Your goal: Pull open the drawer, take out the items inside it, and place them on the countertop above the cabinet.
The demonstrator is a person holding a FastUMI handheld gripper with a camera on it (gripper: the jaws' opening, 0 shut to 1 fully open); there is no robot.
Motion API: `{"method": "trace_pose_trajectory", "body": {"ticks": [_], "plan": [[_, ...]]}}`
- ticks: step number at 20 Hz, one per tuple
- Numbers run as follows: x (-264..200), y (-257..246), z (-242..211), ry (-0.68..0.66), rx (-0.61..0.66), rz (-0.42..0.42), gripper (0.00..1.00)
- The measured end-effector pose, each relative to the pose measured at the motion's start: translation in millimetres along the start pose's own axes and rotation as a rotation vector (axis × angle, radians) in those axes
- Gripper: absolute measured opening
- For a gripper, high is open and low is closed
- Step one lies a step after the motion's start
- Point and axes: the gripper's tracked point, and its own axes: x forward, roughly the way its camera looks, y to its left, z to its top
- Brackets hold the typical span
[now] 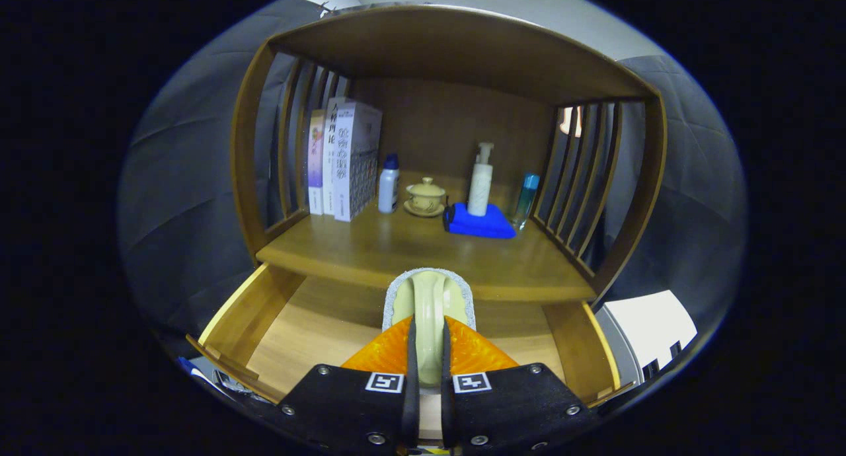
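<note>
My gripper (428, 340) is shut on a pale green handled scrub brush (429, 297), whose grey bristle rim sticks up just ahead of the fingers (390, 347). I hold it above the pulled-out wooden drawer (248, 317), close to the front edge of the countertop (370, 254). The drawer's bare wooden floor shows on both sides of the fingers; what lies under them is hidden.
On the countertop stand several books (344, 158) at the left, a small white bottle (388, 185), a lidded teacup on a saucer (424, 197), a pump bottle (480, 182) on a blue cloth (481, 223), and a blue bottle (527, 198). Slatted sides and a top board enclose the shelf.
</note>
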Motion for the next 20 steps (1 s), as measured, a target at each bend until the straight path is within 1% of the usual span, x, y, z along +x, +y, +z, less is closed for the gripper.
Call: {"method": "trace_pose_trajectory", "body": {"ticks": [5,8,11,13,20], "plan": [[25.6,-14.1,37.1,-0.061,0.022,-0.019,0.13],[50.9,-11.9,57.3,-0.114,0.052,0.005,0.13],[80.9,-9.2,61.0,-0.118,0.054,0.014,0.13],[100.9,-1.2,62.7,-0.114,0.062,0.034,0.14],[149.1,5.8,51.5,-0.049,0.077,0.063,0.15]]}}
